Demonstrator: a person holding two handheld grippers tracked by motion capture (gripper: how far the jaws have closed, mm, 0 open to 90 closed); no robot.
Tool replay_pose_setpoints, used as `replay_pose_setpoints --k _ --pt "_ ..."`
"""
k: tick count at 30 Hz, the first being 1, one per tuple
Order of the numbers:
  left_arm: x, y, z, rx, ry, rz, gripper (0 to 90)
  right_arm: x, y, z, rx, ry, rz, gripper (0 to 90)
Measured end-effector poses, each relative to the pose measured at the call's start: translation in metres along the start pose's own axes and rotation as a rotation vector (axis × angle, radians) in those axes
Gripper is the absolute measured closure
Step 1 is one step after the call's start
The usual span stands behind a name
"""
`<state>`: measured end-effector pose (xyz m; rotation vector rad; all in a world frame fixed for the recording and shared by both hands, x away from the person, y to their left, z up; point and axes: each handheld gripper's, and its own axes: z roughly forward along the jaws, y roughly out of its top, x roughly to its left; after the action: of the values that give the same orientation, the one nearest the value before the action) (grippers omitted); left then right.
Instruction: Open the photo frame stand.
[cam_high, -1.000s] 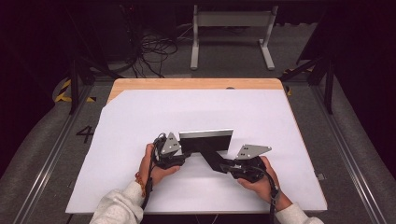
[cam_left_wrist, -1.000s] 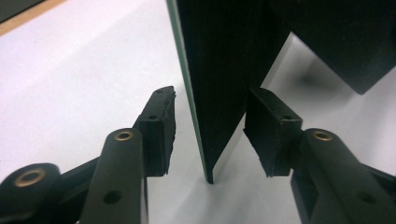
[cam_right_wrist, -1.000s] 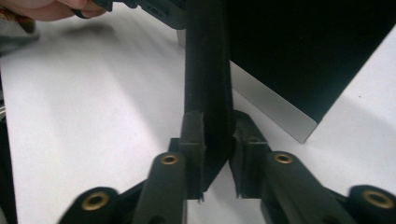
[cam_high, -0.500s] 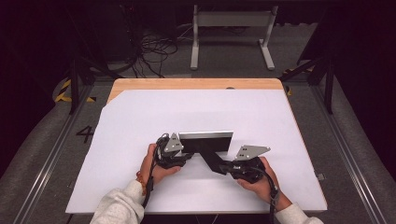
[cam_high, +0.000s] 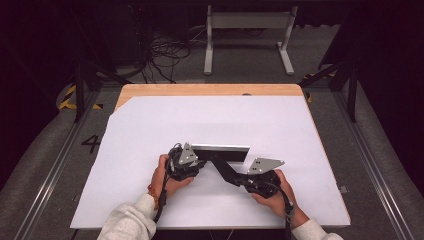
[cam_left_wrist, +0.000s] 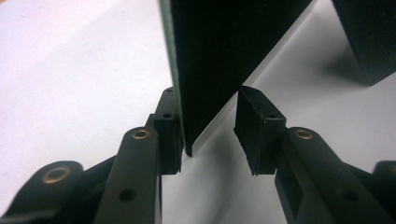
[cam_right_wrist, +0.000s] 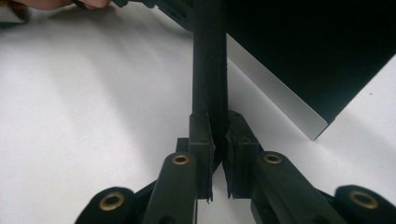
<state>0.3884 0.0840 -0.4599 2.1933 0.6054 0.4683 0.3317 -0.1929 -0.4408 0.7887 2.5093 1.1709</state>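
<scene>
White sheet (cam_high: 150, 130) covers the wooden table (cam_high: 210, 90), dark room w/ cables on the floor behind. Nearest me, my right gripper (cam_right_wrist: 217, 140) is clamped on a thin black bar (cam_right_wrist: 210, 60), jaws just closing tight on it; I judge that's to hold it steady. Bar runs up-left toward the flat panel (cam_high: 220, 150), which lies at mid-table btwn both grippers. My left gripper (cam_left_wrist: 208, 128) straddles the panel's dark edge (cam_left_wrist: 219, 51): one pad touching it, other pad apart w/ a gap. Jaws have been closing but not pinching yet, prob lining up for a 2nd hold. No containers on the table, nothing to report inside any.
</scene>
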Motion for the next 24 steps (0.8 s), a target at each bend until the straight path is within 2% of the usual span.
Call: replay_pose_setpoints --k 4,13,18,19,24 --pt "-0.001 0.000 0.001 -0.006 0.018 -0.008 63.4 0.000 -0.001 0.002 -0.003 -0.010 0.000 83.5" --pt "-0.005 -0.001 0.000 -0.003 0.062 0.011 64.4 0.000 -0.001 0.002 -0.001 -0.017 0.013 83.2" --pt "-0.001 -0.003 -0.002 -0.011 0.053 -0.006 63.1 -0.002 -0.001 0.000 0.002 -0.008 0.023 83.6" --pt "0.000 -0.004 -0.004 -0.017 0.043 -0.018 62.2 -0.002 -0.002 0.000 0.002 -0.003 0.028 83.7" --pt "0.003 -0.003 -0.012 -0.066 0.016 -0.013 58.1 -0.003 -0.002 -0.002 0.002 0.004 0.038 83.5"
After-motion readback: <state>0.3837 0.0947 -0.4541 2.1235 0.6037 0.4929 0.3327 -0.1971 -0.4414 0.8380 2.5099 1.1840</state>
